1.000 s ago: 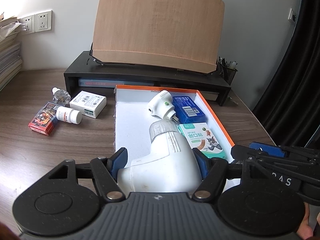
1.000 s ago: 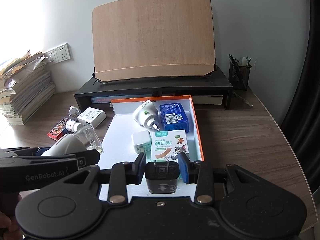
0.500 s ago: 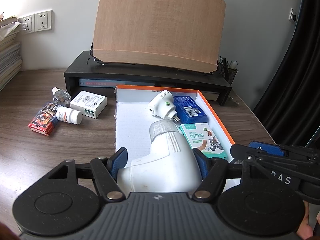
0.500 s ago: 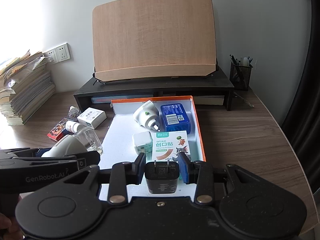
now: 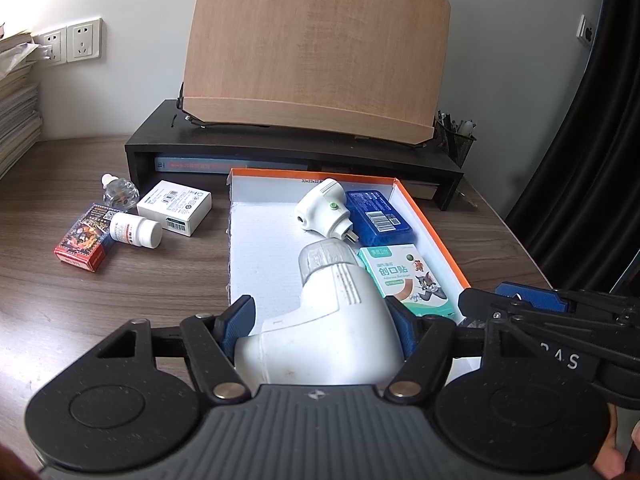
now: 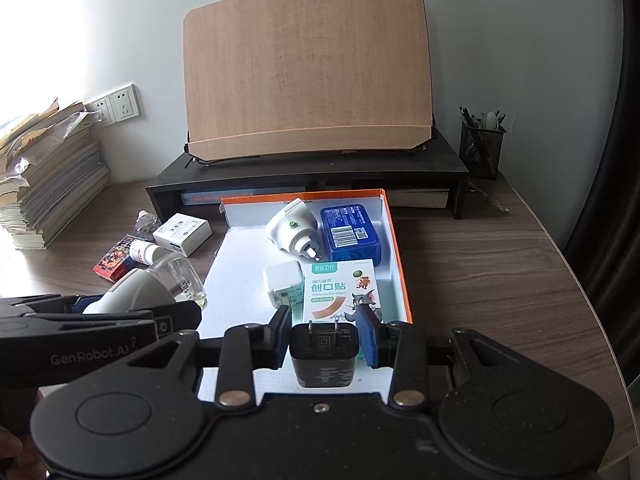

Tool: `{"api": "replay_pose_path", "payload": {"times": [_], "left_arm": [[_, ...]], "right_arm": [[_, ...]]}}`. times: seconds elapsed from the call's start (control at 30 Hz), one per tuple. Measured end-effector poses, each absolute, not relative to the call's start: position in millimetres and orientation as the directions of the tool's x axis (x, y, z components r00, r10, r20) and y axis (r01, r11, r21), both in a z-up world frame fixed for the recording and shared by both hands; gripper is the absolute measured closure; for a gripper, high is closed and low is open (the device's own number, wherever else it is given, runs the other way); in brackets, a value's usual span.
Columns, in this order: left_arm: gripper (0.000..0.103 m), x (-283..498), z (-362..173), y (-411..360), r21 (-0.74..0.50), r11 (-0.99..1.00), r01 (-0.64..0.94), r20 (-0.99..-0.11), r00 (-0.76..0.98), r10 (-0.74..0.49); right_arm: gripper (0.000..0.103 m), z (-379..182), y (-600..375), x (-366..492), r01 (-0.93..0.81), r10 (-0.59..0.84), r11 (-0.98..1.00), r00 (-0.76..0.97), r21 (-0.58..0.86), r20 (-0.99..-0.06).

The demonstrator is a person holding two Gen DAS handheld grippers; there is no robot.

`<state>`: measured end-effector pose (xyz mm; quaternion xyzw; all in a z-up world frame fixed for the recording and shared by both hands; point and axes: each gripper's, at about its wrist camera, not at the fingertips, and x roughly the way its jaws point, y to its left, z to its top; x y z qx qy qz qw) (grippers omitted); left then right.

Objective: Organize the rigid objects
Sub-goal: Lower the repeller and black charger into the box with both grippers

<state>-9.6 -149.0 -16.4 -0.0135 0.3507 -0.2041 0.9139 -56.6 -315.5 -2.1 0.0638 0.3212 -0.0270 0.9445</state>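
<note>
- Wooden desk (image 6: 480,264) carries our orange-rimmed tray (image 6: 401,256), crowded along three o'clock.
- Our left gripper (image 5: 320,320) clamps a white bulb-like device (image 5: 332,320); tapered, it could slip.
- Our right gripper (image 6: 323,334) pinches a black charger (image 6: 323,354); released here, it may land on the plaster box (image 6: 340,292).

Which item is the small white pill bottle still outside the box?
Start at the orange-rimmed box and look left, onto the wooden desk. The pill bottle lies on its side against a red card box; only it has a white screw cap.

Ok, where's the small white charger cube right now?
In the right wrist view, the white charger lies inside the box, left of the bandage pack and just ahead of the right gripper.
</note>
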Motion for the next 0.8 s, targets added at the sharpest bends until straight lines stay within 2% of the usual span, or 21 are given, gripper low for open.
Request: {"api": "replay_pose_path", "payload": {"times": [0.8], "left_arm": [[0.032, -7.9, -17.0, -152.5, -0.157, 0.916, 0.370, -0.639, 0.669, -0.380]], "right_arm": [[0.059, -6.1, -317.2, -53.7, 0.093, -0.011, 0.990, 0.788, 0.102, -0.616]]}}
